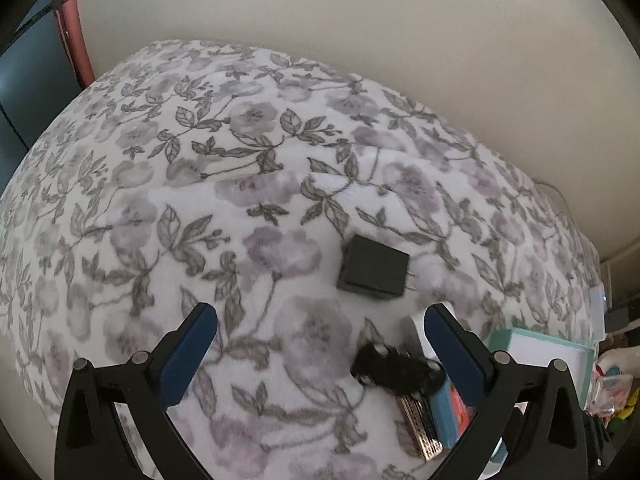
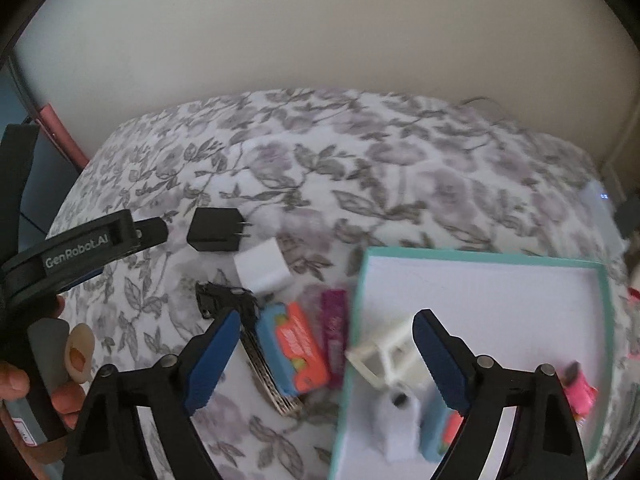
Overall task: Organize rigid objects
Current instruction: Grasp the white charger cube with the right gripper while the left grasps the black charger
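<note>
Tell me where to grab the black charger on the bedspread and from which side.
Take the black charger across its flat body, from above, with one of the tongs' fingers on the side toward the wall and the other on the near side. Its prongs stick out toward the white charger, so that end gives a poor hold. It lies flat, apart from the other things, leaving room for the fingers.
</note>
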The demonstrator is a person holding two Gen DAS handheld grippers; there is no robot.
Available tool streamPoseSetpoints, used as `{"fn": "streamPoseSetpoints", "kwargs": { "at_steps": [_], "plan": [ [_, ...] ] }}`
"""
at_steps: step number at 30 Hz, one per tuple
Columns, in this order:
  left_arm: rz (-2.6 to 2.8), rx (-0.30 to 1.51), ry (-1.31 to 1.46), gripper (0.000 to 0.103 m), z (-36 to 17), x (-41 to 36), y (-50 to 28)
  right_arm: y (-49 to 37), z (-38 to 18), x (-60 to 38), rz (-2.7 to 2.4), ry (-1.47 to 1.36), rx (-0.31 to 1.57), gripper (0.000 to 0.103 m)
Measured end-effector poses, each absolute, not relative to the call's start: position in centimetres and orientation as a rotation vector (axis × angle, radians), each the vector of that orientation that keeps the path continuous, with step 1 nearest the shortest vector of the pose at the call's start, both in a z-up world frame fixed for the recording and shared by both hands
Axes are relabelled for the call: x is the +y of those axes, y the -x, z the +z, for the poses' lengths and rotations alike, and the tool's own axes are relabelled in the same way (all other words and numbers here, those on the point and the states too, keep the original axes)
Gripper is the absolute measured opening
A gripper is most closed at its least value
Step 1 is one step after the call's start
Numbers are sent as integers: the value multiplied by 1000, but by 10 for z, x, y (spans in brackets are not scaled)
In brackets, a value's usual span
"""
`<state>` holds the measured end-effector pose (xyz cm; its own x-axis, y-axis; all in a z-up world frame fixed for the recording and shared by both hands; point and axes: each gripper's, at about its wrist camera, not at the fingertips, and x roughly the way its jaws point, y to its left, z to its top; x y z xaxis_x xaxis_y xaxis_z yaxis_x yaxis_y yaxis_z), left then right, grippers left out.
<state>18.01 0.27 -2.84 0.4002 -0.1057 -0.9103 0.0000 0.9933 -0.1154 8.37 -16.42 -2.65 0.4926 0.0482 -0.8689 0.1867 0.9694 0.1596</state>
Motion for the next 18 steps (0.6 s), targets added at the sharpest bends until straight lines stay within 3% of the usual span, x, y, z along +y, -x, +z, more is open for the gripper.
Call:
{"fn": "streamPoseSetpoints", "kwargs": {
  "at_steps": [18],
  "plan": [
    [-232,1260,26,103,-70,-25,-237,-161,-78,-131,5,-192,1172,81]
  ]
}}
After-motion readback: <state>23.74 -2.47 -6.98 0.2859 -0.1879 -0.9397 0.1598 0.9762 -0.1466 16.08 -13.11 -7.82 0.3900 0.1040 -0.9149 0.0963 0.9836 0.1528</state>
